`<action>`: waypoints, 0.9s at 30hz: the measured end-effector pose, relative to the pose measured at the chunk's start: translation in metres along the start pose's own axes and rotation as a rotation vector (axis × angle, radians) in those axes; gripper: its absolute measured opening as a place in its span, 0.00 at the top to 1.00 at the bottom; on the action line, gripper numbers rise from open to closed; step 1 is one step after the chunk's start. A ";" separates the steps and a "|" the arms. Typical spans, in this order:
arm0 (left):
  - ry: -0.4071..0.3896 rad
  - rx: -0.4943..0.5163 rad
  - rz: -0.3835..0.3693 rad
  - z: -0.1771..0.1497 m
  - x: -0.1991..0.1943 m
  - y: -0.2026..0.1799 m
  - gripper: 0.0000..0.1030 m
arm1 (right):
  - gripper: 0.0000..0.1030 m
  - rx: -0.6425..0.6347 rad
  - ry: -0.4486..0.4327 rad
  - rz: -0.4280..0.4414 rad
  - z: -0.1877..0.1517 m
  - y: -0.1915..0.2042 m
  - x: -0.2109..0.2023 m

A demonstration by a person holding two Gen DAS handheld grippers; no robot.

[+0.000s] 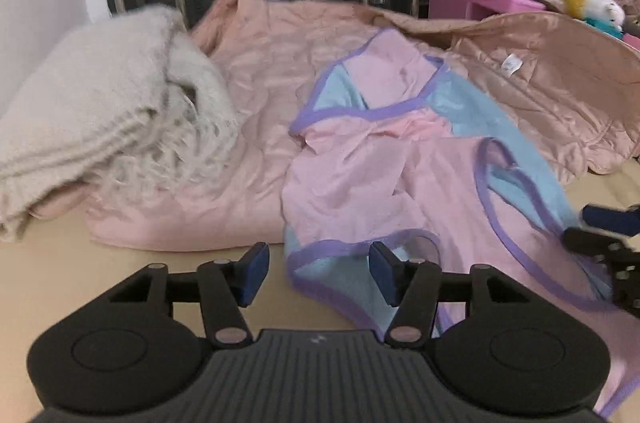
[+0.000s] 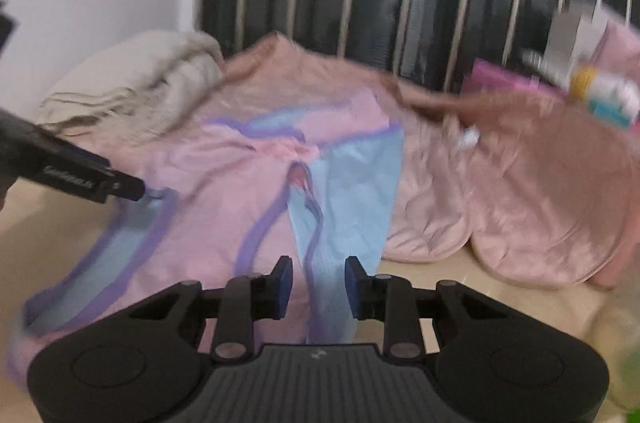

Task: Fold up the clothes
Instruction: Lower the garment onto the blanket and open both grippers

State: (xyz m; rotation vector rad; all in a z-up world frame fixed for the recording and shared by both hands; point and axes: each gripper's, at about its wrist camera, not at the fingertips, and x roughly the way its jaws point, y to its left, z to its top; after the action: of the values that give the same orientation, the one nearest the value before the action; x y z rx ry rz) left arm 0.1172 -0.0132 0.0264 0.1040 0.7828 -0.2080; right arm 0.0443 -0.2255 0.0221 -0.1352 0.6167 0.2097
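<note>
Both jaws wide apart | left gripper (image 1: pixel 316 273) over pink garment (image 1: pixel 360 175) hem | right gripper (image 2: pixel 318 287) empty

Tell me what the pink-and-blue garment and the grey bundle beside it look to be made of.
Pink-and-blue garment: thin, matte woven or fine-knit cloth, probably cotton-like; it creases softly and has purple binding along its edges. Grey bundle: thick fuzzy knit, wool or acrylic by look, with ribbed rows and a frayed fringe.

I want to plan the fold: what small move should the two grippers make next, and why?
Probably close both grippers on the garment. The left gripper stands open around the purple-trimmed blue hem of the pink garment, and the right gripper stands open around a blue panel. The garment lies crumpled, so gripping comes before spreading it.
</note>
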 end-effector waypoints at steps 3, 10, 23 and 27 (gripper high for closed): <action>0.008 -0.070 -0.036 -0.005 0.006 0.009 0.91 | 0.87 0.057 0.024 0.034 -0.004 -0.012 0.004; -0.037 -0.145 -0.145 -0.084 -0.079 0.010 0.99 | 0.99 -0.032 0.063 0.120 -0.038 -0.026 -0.041; -0.057 0.001 -0.050 0.000 -0.047 0.012 0.40 | 0.65 -0.018 0.001 0.254 -0.076 0.002 -0.127; 0.033 0.087 -0.024 0.017 0.002 -0.015 0.40 | 0.74 -0.007 0.038 0.197 -0.093 0.013 -0.125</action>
State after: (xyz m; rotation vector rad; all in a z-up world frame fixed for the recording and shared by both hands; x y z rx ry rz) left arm 0.1275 -0.0310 0.0367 0.1805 0.8081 -0.2635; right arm -0.1106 -0.2493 0.0192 -0.0852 0.6679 0.4006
